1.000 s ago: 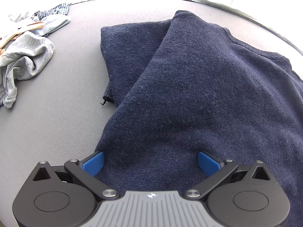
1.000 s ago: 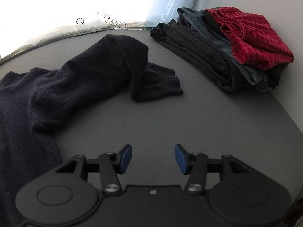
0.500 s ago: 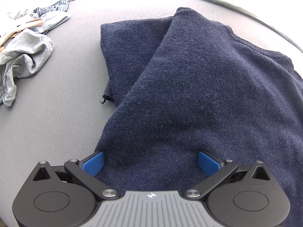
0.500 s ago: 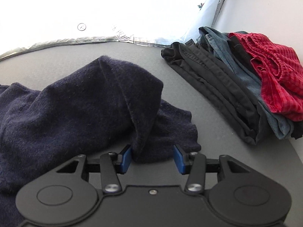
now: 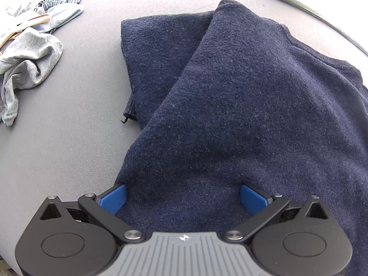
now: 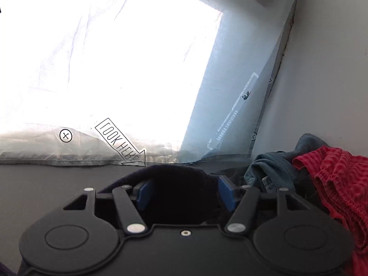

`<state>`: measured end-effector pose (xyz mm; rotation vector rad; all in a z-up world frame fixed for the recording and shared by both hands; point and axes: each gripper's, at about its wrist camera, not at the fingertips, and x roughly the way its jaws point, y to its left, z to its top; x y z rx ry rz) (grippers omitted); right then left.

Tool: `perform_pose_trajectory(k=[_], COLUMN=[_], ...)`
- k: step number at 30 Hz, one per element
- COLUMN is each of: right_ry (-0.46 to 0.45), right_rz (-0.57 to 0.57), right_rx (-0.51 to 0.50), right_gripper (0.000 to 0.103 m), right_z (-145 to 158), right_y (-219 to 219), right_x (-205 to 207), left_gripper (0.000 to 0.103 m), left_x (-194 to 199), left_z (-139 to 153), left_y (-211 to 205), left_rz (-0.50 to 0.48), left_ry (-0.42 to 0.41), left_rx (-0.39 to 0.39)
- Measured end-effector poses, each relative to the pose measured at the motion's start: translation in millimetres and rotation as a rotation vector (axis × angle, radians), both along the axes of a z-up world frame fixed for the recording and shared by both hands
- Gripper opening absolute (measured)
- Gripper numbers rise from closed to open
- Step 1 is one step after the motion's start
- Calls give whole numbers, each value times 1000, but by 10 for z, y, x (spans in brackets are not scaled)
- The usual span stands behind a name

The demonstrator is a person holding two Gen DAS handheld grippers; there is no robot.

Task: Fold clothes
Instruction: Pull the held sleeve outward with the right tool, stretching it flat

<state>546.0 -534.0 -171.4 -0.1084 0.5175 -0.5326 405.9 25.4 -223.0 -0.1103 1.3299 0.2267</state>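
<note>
Sweater (image 5: 241, 105) sleeve now fills right gripper (image 6: 184, 195).

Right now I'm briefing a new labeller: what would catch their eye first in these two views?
The navy sweater fills the left view, spread on the grey table, with the open left gripper resting on its near edge. In the right view, a dark bulge of fabric sits between the right gripper fingers. A red garment glows at right under a bright white backdrop.
</note>
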Motion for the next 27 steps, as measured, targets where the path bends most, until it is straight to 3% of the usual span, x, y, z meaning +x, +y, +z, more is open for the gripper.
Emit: perform_pose_trajectory(k=[3,6,9,14,19,21,24,27], right_ry=[-8,31,37,17,-106,-152,-40,77], right_rz=[202,305,287,102,5,-18,16,52], right_rx=[114,77,185,420,596,617,574,527], right_gripper=[69,70,70,70,70,70,70,62], right_z=[-18,-124,-257,-501,-473,-451,-598,-751], right_y=[171,447,459,4,-432,-567,-594,-617], right_x=[52,9,-11,79,8,-28,87,206], left_gripper=[103,103,103,103,103,103,103,103], left_x=[48,84,98,103,68,53,35,52], left_z=[-3,-5,-5,-1,2,6,7,9], left_y=[9,14,18,15,-6,-16,-22,-23], left_rz=[-2,-2,-4,-5,-5,-6,-8,-9], left_ry=[19,31,36,30,10,2,1,5], left_rx=[-5,-8,-9,-8,-3,-1,-1,-1])
